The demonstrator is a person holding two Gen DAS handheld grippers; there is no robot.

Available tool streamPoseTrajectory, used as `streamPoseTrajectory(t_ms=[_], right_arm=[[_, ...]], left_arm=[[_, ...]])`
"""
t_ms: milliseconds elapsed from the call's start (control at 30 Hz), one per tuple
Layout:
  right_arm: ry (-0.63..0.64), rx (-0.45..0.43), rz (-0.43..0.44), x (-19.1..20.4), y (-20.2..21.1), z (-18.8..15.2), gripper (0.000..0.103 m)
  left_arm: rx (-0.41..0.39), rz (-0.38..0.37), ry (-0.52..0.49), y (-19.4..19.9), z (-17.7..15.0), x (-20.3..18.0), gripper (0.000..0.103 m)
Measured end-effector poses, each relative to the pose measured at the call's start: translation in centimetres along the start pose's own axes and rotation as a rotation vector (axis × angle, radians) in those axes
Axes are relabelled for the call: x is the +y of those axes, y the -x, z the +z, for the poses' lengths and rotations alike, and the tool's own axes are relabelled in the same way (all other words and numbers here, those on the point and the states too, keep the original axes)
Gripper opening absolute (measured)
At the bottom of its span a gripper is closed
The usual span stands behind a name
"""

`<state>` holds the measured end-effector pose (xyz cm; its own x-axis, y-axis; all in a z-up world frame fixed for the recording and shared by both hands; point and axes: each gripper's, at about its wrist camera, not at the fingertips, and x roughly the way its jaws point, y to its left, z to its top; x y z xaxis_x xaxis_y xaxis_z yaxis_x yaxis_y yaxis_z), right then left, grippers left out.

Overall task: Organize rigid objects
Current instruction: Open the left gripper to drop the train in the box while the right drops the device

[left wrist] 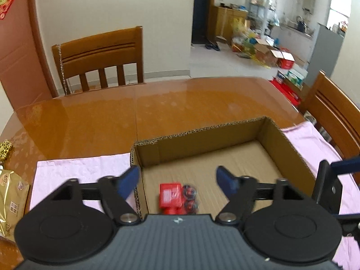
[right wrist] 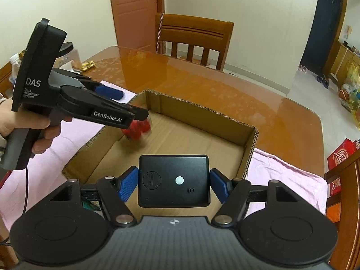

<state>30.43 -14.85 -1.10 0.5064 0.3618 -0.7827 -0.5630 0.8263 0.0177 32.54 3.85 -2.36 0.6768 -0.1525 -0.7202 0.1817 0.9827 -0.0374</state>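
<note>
Wooden table point(left wrist: 90, 117) bears pink cloth point(left wrist: 74, 171), cardboard box point(left wrist: 202, 144).

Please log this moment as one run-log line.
left hand-held gripper: open, above red toy in cardboard box | right hand-held gripper: shut on black device, over box

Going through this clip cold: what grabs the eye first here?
The open cardboard box on the pink cloth, with a red toy lying inside under the open left tool. Next, the flat black device clamped in the right tool over the box's near edge.
</note>
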Motion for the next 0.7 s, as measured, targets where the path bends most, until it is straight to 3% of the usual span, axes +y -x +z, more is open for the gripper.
streamPoseTrajectory(t_ms=[100,233,700], right_arm=[[-0.013,0.008,0.004,-0.4,-1.0,0.4,0.074],[-0.008,0.018,0.002,-0.7,-2.1,1.0,0.074],[0.012,0.069,-0.020,-1.5,-8.2,4.4,0.074]], left_arm=[[-0.006,0.001,0.011,0.6,-0.1,0.3,0.082],[-0.035,0.020,0.007,2.2,-0.4,0.7,0.095],[-0.035,0.119,0.124,7.3,-4.0,4.0,0.097]])
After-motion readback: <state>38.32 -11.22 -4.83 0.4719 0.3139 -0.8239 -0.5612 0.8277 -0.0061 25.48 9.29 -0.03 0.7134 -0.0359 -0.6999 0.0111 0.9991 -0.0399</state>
